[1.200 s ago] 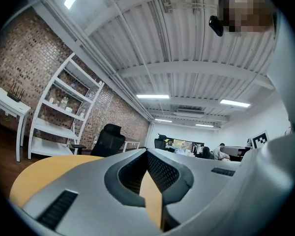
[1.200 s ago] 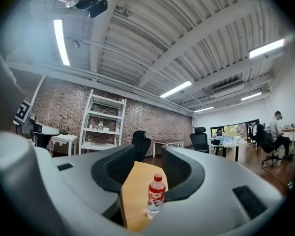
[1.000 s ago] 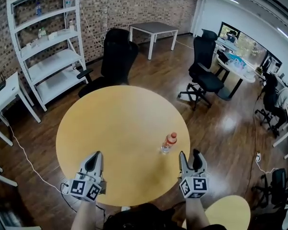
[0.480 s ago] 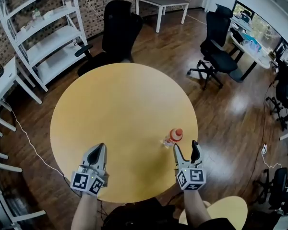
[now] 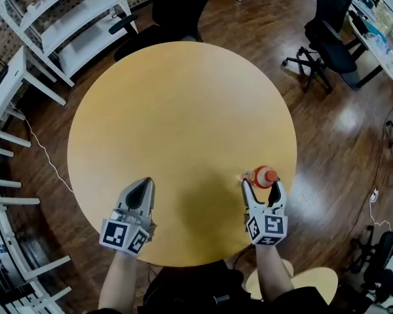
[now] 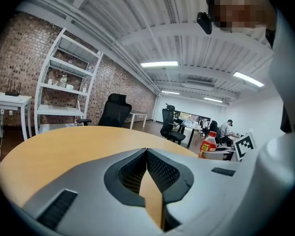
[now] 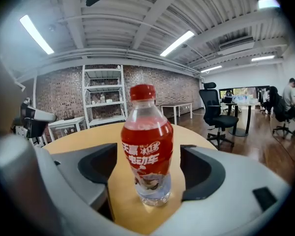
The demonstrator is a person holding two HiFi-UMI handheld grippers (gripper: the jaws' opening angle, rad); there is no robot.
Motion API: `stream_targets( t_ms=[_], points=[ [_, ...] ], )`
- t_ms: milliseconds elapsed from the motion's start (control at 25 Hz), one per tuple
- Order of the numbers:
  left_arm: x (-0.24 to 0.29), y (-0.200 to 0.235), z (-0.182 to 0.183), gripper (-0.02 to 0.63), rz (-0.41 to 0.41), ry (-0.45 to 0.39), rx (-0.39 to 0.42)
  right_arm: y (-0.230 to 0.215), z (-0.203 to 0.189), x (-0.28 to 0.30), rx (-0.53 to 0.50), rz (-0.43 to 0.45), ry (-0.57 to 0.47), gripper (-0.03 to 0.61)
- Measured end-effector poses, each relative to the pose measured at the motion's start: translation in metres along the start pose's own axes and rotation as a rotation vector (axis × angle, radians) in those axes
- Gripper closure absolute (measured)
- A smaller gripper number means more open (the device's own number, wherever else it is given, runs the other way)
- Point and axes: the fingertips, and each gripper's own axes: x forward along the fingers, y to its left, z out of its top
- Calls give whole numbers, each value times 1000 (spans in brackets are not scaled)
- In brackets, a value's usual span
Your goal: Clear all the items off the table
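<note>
A small clear bottle (image 5: 268,175) with a red label and red cap stands upright near the right edge of the round yellow table (image 5: 170,110). My right gripper (image 5: 262,184) is open. Its jaws have just been opening and now stand either side of the bottle (image 7: 147,146), with gaps between the pads and the bottle. In the right gripper view, the right gripper (image 7: 148,157) frames the bottle's lower half. My left gripper (image 5: 142,187) hovers over the table's near left part, shut and empty. From the left gripper (image 6: 146,155), the bottle (image 6: 209,144) shows far right.
A white shelf unit (image 5: 72,18) and a white desk (image 5: 13,77) stand to the left of the table. Black office chairs (image 5: 177,5) (image 5: 331,38) stand beyond it. A small round yellow seat (image 5: 318,286) is by my right side. A cable (image 5: 42,156) lies on the wooden floor.
Both grippers came down and forward over the table. The right jaws spread wide and now flank the bottle. The head view tilted further down.
</note>
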Motion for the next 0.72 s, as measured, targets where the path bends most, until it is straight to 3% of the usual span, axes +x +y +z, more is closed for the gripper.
stream_targets(
  t_ms=[440,480,520,720],
  points=[
    [20,-8,-18,611,-26,61,-19,-3,5,24,-30,-37,-29,171],
    [20,-9,-19,611,-32,64,-18,-2,5,27,-33,-34,-25,236],
    [20,-8,-19,611,-37,65,-18,-1,6,29,-35,-33,-15,250],
    [12,-1,-7,611,-37,47,-22,2,20,26,-32,-41,-24,264]
  ],
)
